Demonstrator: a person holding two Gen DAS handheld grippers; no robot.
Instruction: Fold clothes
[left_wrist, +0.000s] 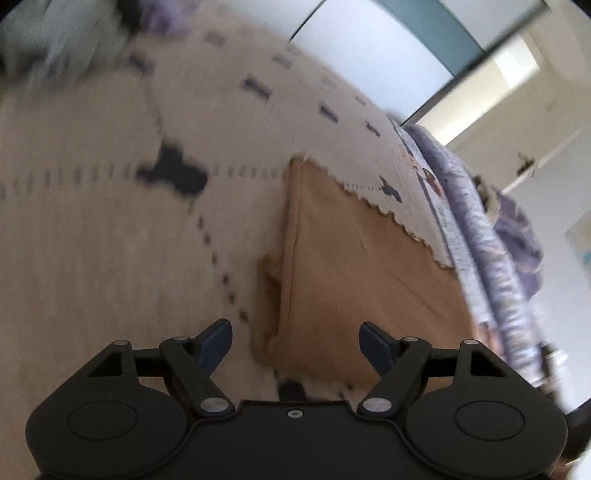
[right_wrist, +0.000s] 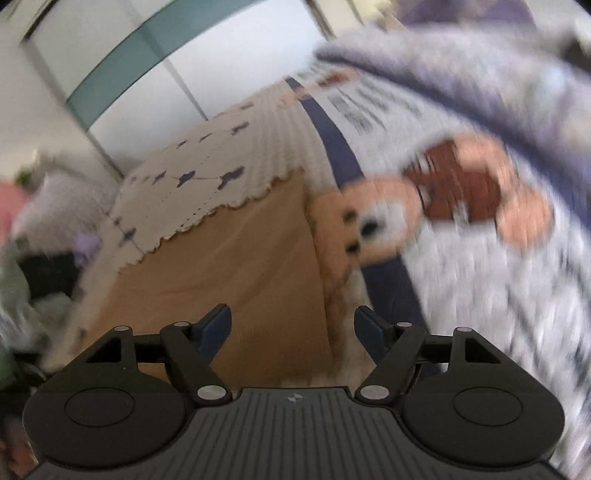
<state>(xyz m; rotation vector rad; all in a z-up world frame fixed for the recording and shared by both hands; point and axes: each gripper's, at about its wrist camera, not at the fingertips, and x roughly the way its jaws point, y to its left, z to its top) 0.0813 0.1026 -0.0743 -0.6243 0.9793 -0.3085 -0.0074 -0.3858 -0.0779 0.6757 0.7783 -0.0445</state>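
Note:
A tan folded garment (left_wrist: 354, 280) lies flat on the cream quilted bed cover (left_wrist: 110, 236); its left edge shows a bunched fold (left_wrist: 269, 295). My left gripper (left_wrist: 295, 336) is open and empty just above the garment's near edge. In the right wrist view the same tan garment (right_wrist: 229, 266) lies ahead, and my right gripper (right_wrist: 291, 325) is open and empty over its right edge. Both views are motion blurred.
A scalloped cream cover edge (left_wrist: 391, 218) overlaps the garment's far side. A lilac blanket (left_wrist: 495, 236) and a white bedding with a bear print (right_wrist: 443, 192) lie to the right. A pile of other clothes (right_wrist: 40, 258) sits at the left. A wardrobe door (right_wrist: 122, 62) stands behind.

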